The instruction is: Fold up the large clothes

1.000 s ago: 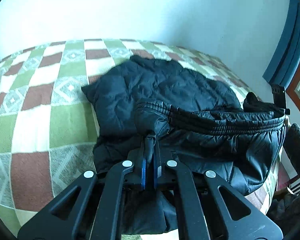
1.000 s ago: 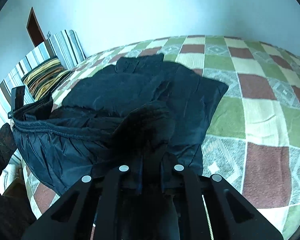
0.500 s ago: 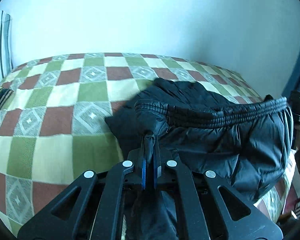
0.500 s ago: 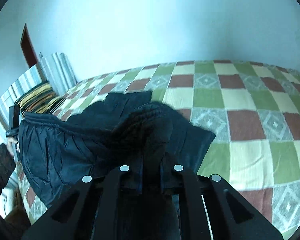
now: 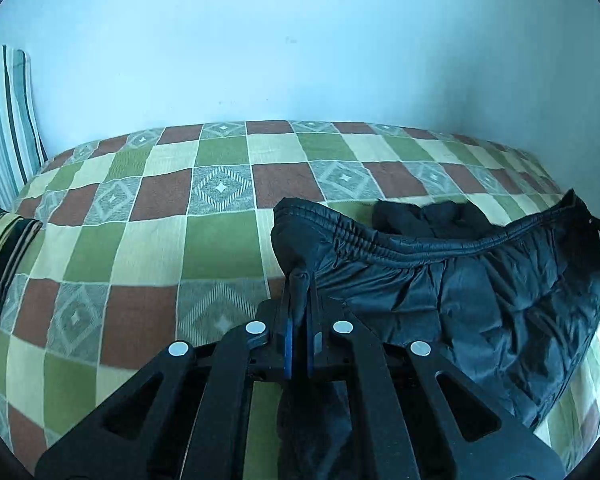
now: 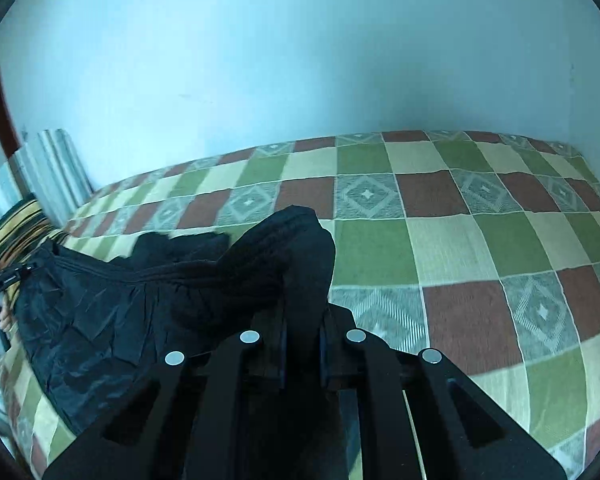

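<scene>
A black puffer jacket (image 5: 480, 296) hangs by its elastic hem above the checked bedspread (image 5: 148, 248). My left gripper (image 5: 299, 280) is shut on one corner of the hem. My right gripper (image 6: 303, 312) is shut on the other corner, and the jacket (image 6: 112, 316) stretches away to its left. The hem sags between the two grippers. More of the jacket bunches on the bed behind the hem. Each view shows the other gripper small at the jacket's far end.
The bed carries a green, brown and cream checked cover (image 6: 480, 240). A striped pillow (image 5: 8, 120) leans on the pale wall at the bed's head, with a striped cushion (image 6: 20, 228) before it. The wall (image 5: 300, 60) runs along the far side.
Both grippers have lifted the jacket hem up off the bed and pulled it back toward me. The jacket's body no longer lies spread on the cover; more bedspread shows.
</scene>
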`<state>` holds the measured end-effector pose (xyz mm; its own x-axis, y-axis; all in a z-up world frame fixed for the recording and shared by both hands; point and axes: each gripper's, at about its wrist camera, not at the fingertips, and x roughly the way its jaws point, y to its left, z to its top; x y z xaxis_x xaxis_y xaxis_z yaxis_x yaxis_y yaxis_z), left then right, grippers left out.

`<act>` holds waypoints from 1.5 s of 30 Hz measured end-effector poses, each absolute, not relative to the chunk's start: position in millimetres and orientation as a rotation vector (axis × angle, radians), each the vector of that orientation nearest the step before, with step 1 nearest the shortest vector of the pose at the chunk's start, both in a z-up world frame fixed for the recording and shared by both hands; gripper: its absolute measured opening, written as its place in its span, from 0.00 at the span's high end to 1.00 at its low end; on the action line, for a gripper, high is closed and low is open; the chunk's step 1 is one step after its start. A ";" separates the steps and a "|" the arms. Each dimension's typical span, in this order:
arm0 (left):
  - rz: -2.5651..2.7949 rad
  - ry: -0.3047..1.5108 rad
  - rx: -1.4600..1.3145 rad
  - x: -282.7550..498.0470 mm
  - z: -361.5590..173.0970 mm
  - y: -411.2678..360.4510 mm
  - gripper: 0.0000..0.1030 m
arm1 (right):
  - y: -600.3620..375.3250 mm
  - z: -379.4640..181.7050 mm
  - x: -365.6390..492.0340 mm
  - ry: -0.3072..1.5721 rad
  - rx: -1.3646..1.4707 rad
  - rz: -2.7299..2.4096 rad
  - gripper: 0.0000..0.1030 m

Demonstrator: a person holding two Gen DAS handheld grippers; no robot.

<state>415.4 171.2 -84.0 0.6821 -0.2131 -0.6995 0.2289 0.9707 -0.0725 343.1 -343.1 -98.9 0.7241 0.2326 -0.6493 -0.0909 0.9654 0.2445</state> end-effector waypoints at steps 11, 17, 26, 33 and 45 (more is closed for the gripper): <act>-0.138 0.849 0.028 487.1 -131.2 169.0 0.96 | -333.2 -149.3 425.5 0.832 0.172 0.059 0.90; -0.102 0.910 0.058 501.9 -170.0 163.9 0.96 | -328.6 -186.1 447.7 0.923 0.155 0.043 0.90; -0.089 0.936 0.068 508.3 -205.3 158.9 0.94 | -319.6 -211.9 453.7 0.948 0.104 0.007 0.83; 0.000 0.931 0.053 495.6 -185.9 171.2 0.63 | -326.9 -194.8 442.9 0.938 0.095 -0.095 0.49; -0.055 0.840 -0.112 427.4 -117.7 94.3 0.46 | -223.8 -126.3 385.1 0.805 0.147 -0.011 0.43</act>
<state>427.4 94.3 -117.7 0.6662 -0.0929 -0.7399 0.0045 0.9927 -0.1207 385.1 -223.8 -126.3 0.6939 0.0465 -0.7186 0.0655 0.9897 0.1273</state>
